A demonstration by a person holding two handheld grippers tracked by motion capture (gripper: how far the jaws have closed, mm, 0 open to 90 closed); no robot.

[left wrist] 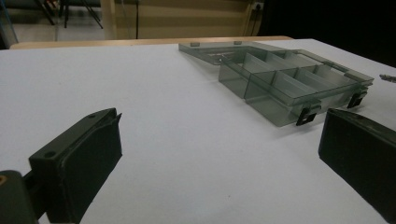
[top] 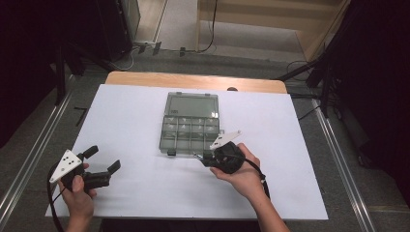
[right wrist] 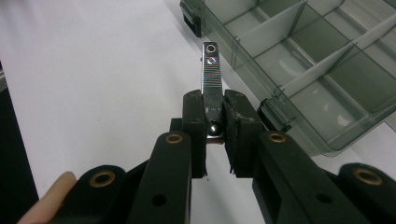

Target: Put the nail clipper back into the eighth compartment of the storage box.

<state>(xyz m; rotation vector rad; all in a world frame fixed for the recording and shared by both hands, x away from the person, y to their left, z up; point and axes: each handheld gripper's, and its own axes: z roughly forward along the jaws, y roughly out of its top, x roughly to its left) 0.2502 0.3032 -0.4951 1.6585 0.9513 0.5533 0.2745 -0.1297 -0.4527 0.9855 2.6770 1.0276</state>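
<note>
A smoky clear compartment box (top: 189,123) lies open on the white table, its lid folded back toward the far side. My right gripper (top: 199,156) hovers at the box's near right corner, shut on a slim shiny metal piece (right wrist: 211,70) that looks like a nail clipper. The piece sticks out past the jaws, just beside the box's front wall (right wrist: 299,135). My left gripper (top: 103,158) is held at the near left of the table, well away from the box (left wrist: 280,88). In its own view the left gripper (left wrist: 219,126) is open, with bare table between the jaws.
The box compartments (right wrist: 322,42) look empty, and two black latches (left wrist: 306,116) sit on its front wall. The white sheet (top: 135,121) covers the table, with a wooden edge (top: 193,79) at the far side. Metal rails (top: 29,159) run along both sides.
</note>
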